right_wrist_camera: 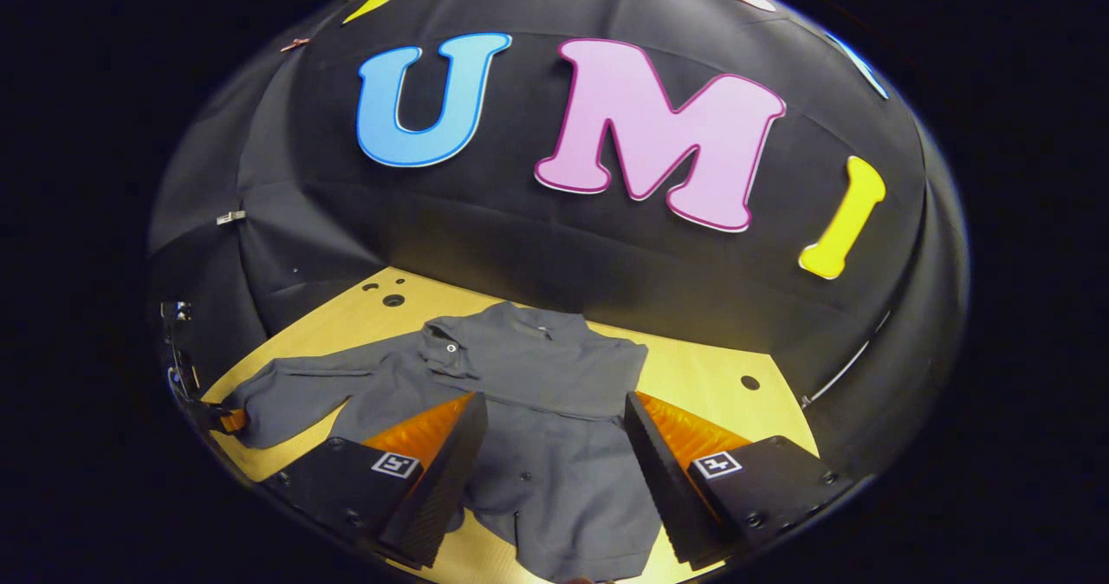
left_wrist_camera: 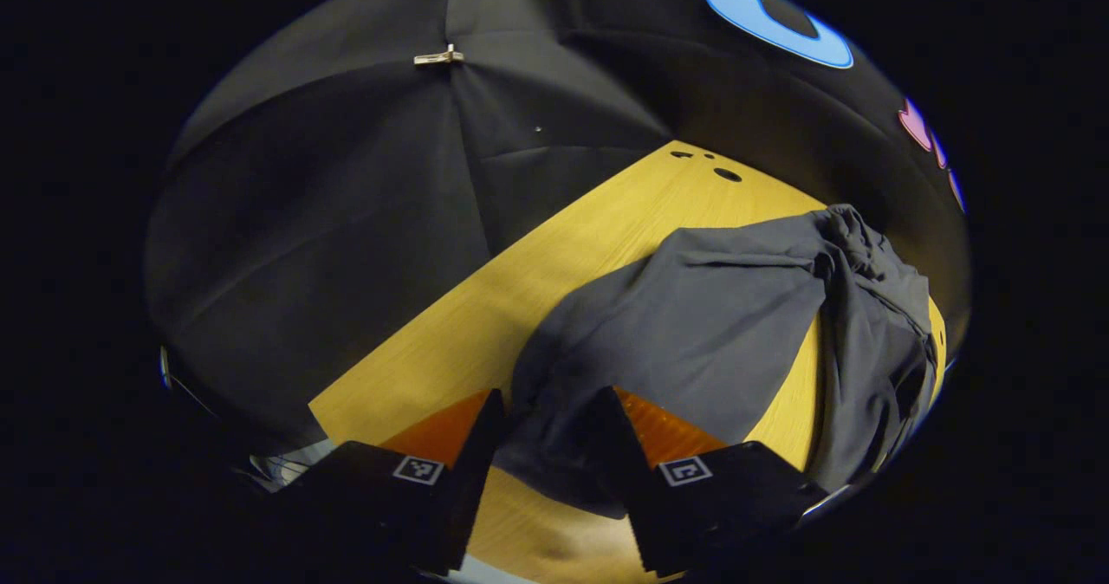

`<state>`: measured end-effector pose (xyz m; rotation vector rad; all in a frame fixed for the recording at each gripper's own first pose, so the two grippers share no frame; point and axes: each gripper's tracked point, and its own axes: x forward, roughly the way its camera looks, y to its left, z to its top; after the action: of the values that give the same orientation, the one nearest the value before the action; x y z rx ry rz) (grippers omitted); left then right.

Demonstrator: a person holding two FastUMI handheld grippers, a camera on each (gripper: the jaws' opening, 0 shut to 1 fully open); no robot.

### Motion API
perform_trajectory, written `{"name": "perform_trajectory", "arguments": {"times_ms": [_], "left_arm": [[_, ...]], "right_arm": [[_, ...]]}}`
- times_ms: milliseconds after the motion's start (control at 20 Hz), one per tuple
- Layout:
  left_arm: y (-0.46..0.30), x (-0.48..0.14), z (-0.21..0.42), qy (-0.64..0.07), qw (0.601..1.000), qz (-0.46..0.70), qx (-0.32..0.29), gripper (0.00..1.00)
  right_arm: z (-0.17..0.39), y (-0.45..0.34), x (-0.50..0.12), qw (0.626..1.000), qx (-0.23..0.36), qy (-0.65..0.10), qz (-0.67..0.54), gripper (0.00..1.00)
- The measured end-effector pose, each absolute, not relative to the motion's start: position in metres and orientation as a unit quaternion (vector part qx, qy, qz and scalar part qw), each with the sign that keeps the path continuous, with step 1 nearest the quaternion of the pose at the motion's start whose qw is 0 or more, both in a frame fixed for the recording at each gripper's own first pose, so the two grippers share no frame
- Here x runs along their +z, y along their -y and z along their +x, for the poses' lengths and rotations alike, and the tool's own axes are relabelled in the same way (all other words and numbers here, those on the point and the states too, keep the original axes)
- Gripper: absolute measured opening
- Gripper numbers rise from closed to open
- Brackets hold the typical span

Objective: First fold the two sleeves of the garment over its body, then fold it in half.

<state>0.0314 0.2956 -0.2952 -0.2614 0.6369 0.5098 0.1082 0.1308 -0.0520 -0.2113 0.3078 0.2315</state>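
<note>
Two grippers: one in each view, over a wooden desk (right_wrist_camera: 710, 367).
Left gripper (left_wrist_camera: 548, 432): jaws part open with the cuff end of a sleeve (left_wrist_camera: 554, 411) lying between them; whether they pinch the cloth cannot be told.
Right gripper (right_wrist_camera: 554, 445): jaws wide open and empty, just above the garment's body.
Garment (right_wrist_camera: 537, 367): grey, flat on the desk, collar beyond the right jaws, one sleeve stretched toward the left gripper.
</note>
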Motion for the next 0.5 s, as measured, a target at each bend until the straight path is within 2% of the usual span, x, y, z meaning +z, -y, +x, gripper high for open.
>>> {"name": "perform_trajectory", "arguments": {"times_ms": [150, 350, 400, 500], "left_arm": [[-0.291, -0.296, 0.035, -0.311, 0.912, -0.128, 0.235, 0.63], [-0.285, -0.295, 0.040, -0.312, 0.916, -0.120, 0.221, 0.23], [-0.286, -0.295, 0.040, -0.310, 0.916, -0.123, 0.225, 0.16], [-0.281, -0.293, 0.040, -0.314, 0.909, -0.146, 0.231, 0.07]], "right_arm": [[0.106, -0.110, -0.055, 0.977, 0.106, -0.159, -0.091, 0.98], [0.108, -0.081, -0.061, 0.978, 0.100, -0.162, -0.083, 0.98], [0.108, -0.074, -0.062, 0.978, 0.098, -0.164, -0.080, 0.98], [0.111, -0.058, -0.062, 0.980, 0.092, -0.162, -0.070, 0.98]]}}
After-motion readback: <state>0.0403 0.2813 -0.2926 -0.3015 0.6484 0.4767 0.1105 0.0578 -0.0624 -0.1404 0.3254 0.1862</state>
